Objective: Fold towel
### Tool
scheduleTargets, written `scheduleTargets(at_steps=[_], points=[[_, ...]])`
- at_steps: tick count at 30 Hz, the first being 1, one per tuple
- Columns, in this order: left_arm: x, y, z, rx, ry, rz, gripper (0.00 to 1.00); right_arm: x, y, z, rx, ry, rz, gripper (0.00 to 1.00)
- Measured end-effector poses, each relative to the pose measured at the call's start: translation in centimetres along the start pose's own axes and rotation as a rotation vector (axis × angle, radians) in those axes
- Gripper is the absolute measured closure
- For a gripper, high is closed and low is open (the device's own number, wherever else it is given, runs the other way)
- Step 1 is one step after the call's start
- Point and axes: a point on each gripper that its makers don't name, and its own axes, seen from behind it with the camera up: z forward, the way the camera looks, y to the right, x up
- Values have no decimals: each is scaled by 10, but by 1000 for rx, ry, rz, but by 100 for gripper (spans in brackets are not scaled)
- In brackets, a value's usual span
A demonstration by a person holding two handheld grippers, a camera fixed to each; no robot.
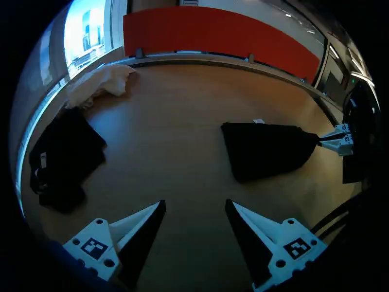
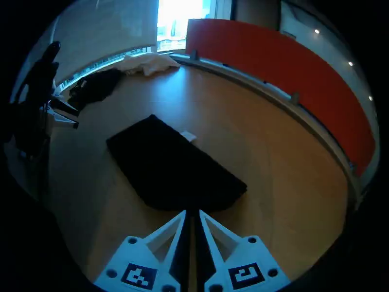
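A black towel lies flat on the wooden table, folded into a rough wedge. In the left gripper view its right corner is drawn to a point where my right gripper pinches it. In the right gripper view the towel stretches away from my right gripper, whose fingers are closed on the towel's near edge. My left gripper hangs open over bare wood, well to the left of the towel and holding nothing. It also appears far left in the right gripper view.
A crumpled white cloth and a heap of black cloth lie near the window side of the table. An orange partition runs along the table's far edge. A small white tag sticks out beside the towel.
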Motion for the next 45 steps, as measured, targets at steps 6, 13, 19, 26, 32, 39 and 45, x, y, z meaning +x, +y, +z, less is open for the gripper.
scheduleTargets(at_steps=[6, 13, 19, 26, 32, 39, 45], points=[[1, -4, -4, 5, 6, -13, 9, 40, -8, 1, 11, 41, -57, 96], [2, -9, -7, 10, 14, -19, 10, 70, -17, 5, 26, 66, -112, 96], [6, -12, -11, 9, 26, -18, 10, 82, -25, 9, 46, 67, -137, 96], [6, -20, -18, 15, 39, -35, 10, 106, -46, 24, 92, 72, -220, 96], [4, -30, -26, 27, 50, -60, 10, 129, -80, 46, 165, 70, -304, 96], [-5, -35, -33, 38, 54, -94, 10, 130, -126, 80, 260, 30, -355, 96], [-15, -35, -35, 42, 49, -114, 10, 112, -157, 110, 330, -17, -323, 96]])
